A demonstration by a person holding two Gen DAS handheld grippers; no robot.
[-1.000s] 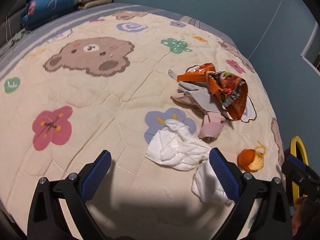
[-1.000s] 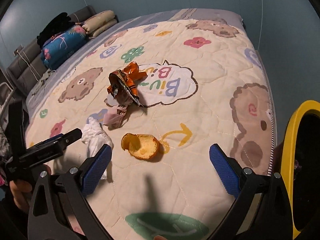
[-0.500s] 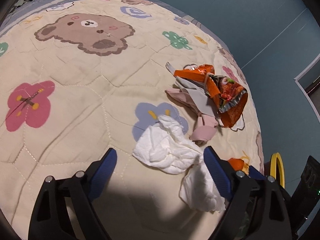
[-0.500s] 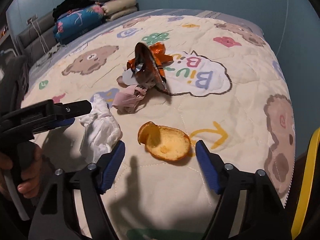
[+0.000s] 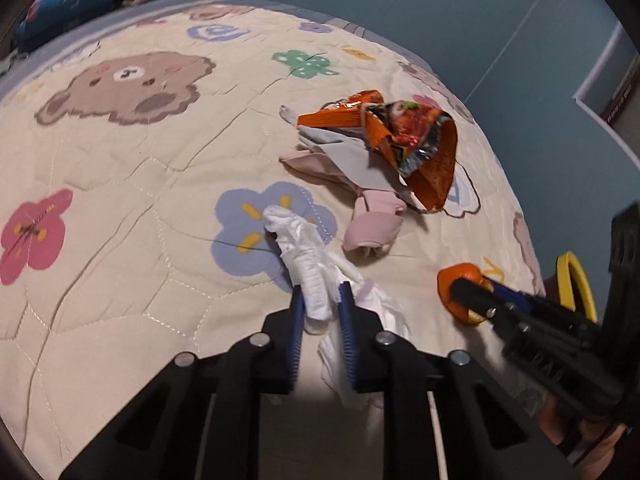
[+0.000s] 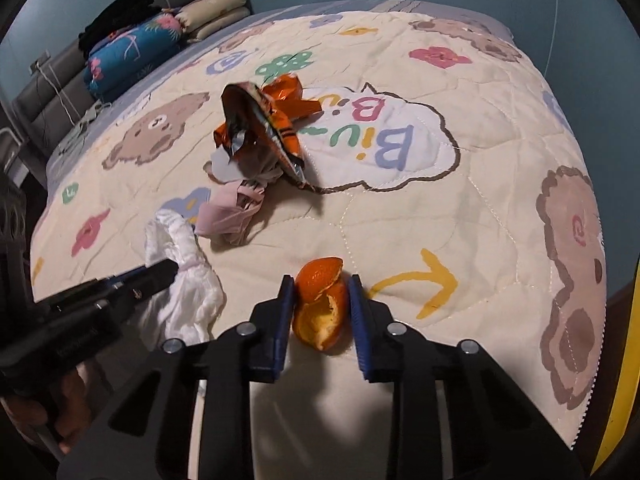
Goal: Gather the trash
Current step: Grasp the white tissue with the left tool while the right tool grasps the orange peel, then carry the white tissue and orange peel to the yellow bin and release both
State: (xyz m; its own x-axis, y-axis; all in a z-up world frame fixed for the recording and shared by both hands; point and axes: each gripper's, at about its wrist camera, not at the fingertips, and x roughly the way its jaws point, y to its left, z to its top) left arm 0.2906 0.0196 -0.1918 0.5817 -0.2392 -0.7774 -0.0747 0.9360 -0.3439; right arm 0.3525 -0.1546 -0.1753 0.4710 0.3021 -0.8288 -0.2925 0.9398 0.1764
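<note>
A crumpled white tissue (image 5: 304, 248) lies on the cartoon quilt (image 5: 120, 280), and my left gripper (image 5: 320, 298) is shut on its near end. In the right wrist view the left gripper (image 6: 166, 274) shows from the side, pinching the tissue (image 6: 188, 296). An orange peel (image 6: 320, 304) stands folded between the blue pads of my right gripper (image 6: 321, 292); its jaws are closing and both pads press on the peel. The left wrist view shows the right gripper (image 5: 466, 292) at the peel (image 5: 460, 274).
An orange snack wrapper (image 5: 412, 140) lies on grey paper (image 5: 352, 160) and a pink crumpled piece (image 5: 372, 228) farther up the bed. A yellow-rimmed bin (image 5: 576, 280) stands off the bed's right edge. Pillows (image 6: 132, 44) are stacked at the headboard.
Both grippers came down to the quilt and closed from wide open: the left around the white tissue, the right around the orange peel, which now stands folded upright.
</note>
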